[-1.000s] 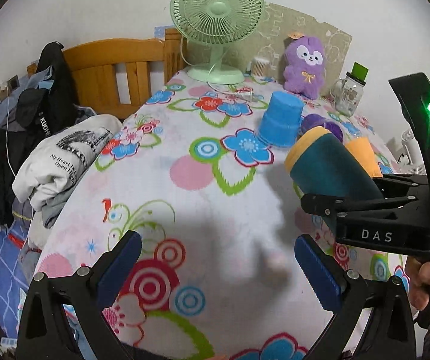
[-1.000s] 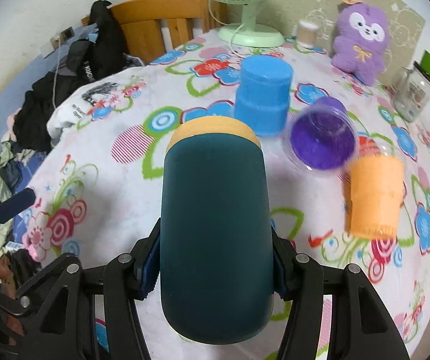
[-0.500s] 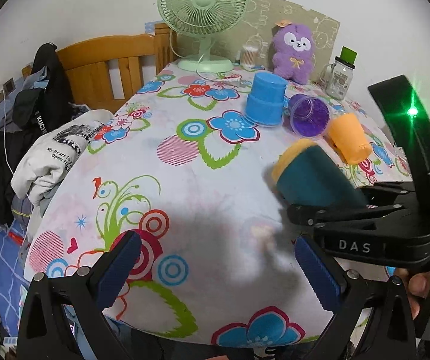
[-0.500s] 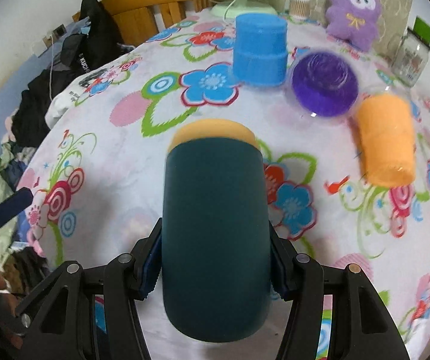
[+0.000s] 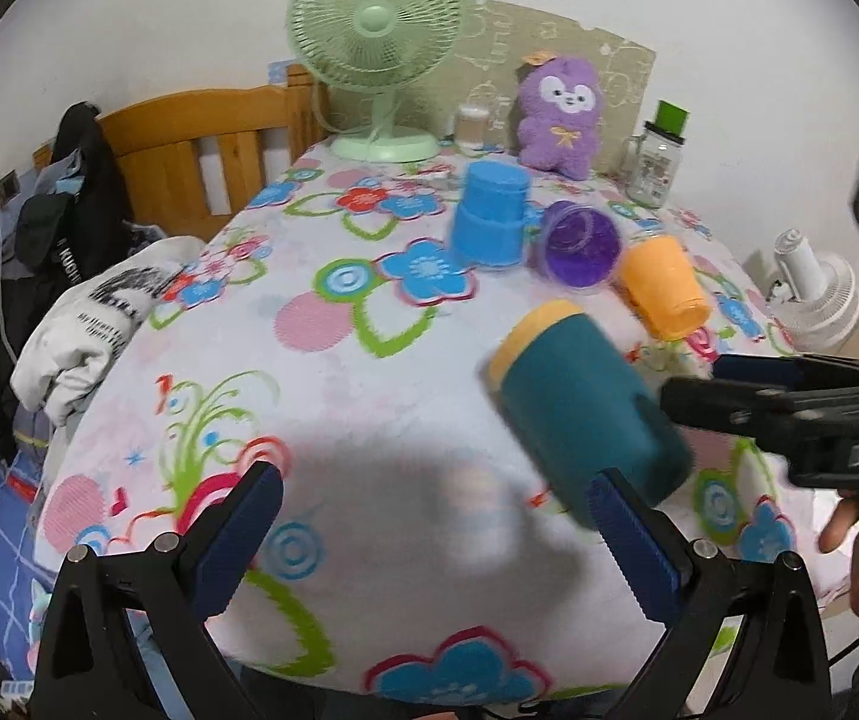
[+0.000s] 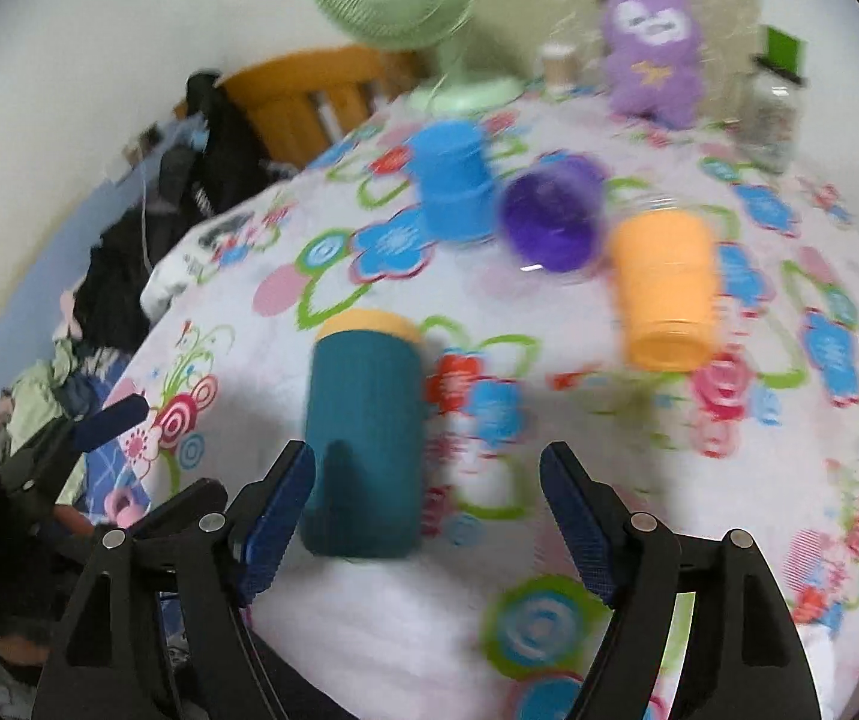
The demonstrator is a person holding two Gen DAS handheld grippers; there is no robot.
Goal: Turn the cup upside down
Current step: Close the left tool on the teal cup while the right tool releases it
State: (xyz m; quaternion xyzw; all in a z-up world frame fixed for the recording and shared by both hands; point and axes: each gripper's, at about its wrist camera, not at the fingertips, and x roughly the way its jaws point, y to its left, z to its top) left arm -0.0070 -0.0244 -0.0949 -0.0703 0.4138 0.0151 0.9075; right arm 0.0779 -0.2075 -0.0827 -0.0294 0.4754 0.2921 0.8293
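A teal cup with a yellow band at its far end (image 5: 591,408) lies on its side on the flowered tablecloth (image 5: 369,420). In the right wrist view the cup (image 6: 363,438) sits just ahead of my right gripper (image 6: 429,516), near its left finger, free of both pads. My right gripper is open and empty. My left gripper (image 5: 435,534) is open and empty over the near table edge, with the cup just beyond its right finger.
A blue cup (image 5: 489,216) stands upside down further back. A purple cup (image 5: 579,246) and an orange cup (image 5: 663,288) lie on their sides beside it. A green fan (image 5: 375,48), a purple plush toy (image 5: 558,114) and a glass jar (image 5: 657,162) line the far edge.
My right gripper opened and let go of the teal cup, which now lies on the cloth. The right gripper has pulled back and shifted right. The view is blurred by motion.
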